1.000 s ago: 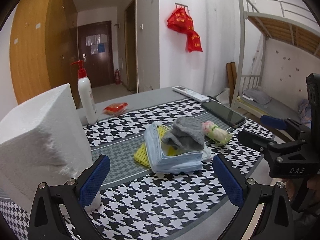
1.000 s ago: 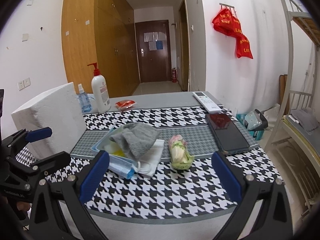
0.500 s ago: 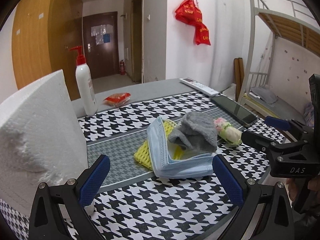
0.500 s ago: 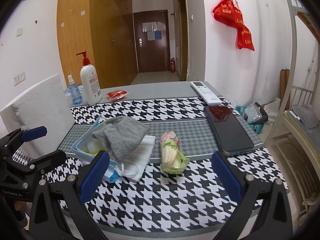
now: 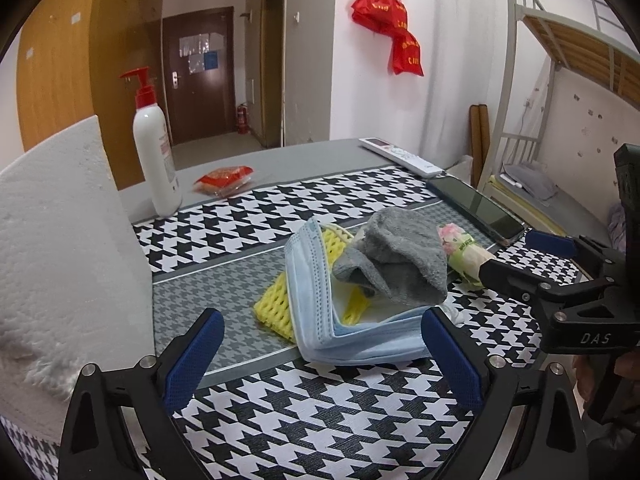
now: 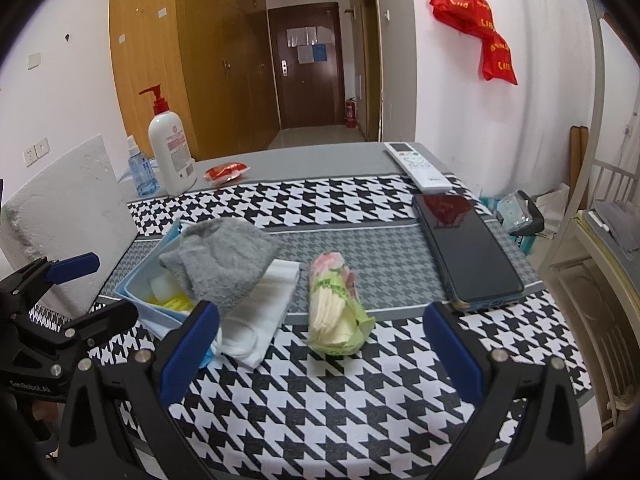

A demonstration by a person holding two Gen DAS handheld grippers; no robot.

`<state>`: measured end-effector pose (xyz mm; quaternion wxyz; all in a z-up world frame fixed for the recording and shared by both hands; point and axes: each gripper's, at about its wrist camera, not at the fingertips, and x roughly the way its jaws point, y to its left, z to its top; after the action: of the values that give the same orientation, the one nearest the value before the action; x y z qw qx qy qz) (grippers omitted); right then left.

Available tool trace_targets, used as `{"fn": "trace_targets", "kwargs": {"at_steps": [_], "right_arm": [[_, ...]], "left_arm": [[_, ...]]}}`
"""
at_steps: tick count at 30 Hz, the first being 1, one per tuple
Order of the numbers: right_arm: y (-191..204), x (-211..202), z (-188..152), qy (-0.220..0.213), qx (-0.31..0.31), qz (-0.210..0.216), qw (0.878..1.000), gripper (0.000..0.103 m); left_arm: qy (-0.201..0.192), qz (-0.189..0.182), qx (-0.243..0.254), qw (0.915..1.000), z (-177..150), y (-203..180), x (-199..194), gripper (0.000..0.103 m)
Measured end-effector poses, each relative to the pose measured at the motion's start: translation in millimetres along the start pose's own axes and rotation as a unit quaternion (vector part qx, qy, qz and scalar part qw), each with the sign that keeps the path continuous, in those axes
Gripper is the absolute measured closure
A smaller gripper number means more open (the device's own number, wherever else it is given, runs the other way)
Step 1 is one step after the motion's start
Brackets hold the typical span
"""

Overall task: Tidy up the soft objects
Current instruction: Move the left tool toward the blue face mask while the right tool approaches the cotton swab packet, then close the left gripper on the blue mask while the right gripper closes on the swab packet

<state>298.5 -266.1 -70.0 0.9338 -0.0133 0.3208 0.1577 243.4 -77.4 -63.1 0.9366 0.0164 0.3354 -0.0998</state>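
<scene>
Both tongs are hovering spread wide over the near edge of the houndstooth-cloth worktop [image 6: 320, 400], gripping nothing. Left tongs [image 5: 320, 356] are framing the pile w/ their blue-padded fingers [image 5: 192, 356]; right tongs [image 6: 320, 356] are framing the wrapped tissue pack, and are also showing at the right of the left-wrist view [image 5: 520, 256], spread there too.

Soft stuff is sitting mid-worktop: a fuzzy grey sock [image 5: 400, 260] is lying on top of a folded light-blue face mask [image 5: 320, 300], which is covering a yellow foam mesh sleeve [image 5: 276, 304]. In the right-wrist view the sock [image 6: 224, 260] is also overlapping a folded white cloth [image 6: 264, 304] just beside the mask [image 6: 136, 288]. A green-and-pink wrapped tissue pack [image 6: 336, 308] is lying just right of that cloth, apart from it; in the left-wrist view it [image 5: 464, 252] is peeking out behind the sock.

Other items: a big white paper-towel block [image 5: 60, 260] is standing at the left edge; a white pump bottle w/ red cap [image 6: 170, 148] and a small clear blue bottle [image 6: 140, 172] are standing at the far left corner; a red snack packet [image 6: 226, 170] is lying near them. A white remote [image 6: 418, 166] and a dark smartphone [image 6: 464, 248] are lying along the right side, phone nearer.
</scene>
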Motion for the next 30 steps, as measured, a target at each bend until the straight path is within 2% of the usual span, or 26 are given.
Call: {"fn": "trace_targets", "kwargs": {"at_steps": [4, 9, 14, 20, 23, 24, 30], "right_arm": [[-1.5, 5.5, -0.6, 0.007, -0.003, 0.004, 1.000, 0.000], [-5.9, 10.1, -0.7, 0.014, 0.003, 0.004, 1.000, 0.002], [-8.2, 17.8, 0.0, 0.028, 0.002, 0.007, 1.000, 0.009], [-6.5, 26.3, -0.2, 0.043, -0.003, 0.013, 0.999, 0.017], [-7.7, 29.2, -0.2, 0.047, -0.001, 0.013, 0.999, 0.020], [-8.3, 30.0, -0.5, 0.049, 0.001, 0.013, 0.999, 0.021], [-8.1, 36.5, -1.0, 0.062, -0.002, 0.008, 0.998, 0.025]], "left_arm": [[0.006, -0.004, -0.002, 1.0000, 0.5, 0.2, 6.2, 0.009], [0.024, -0.003, 0.011, 0.9996, 3.8, -4.5, 17.6, 0.022], [0.034, 0.000, 0.014, 0.9993, 1.8, -6.5, 22.9, 0.027], [0.048, -0.006, 0.019, 0.9987, -1.6, -8.5, 26.8, 0.046], [0.053, -0.007, 0.019, 0.9984, -2.9, -8.3, 27.8, 0.051], [0.053, -0.009, 0.019, 0.9984, -3.2, -8.4, 27.8, 0.057], [0.056, -0.012, 0.017, 0.9982, -4.5, -7.2, 29.8, 0.067]]}}
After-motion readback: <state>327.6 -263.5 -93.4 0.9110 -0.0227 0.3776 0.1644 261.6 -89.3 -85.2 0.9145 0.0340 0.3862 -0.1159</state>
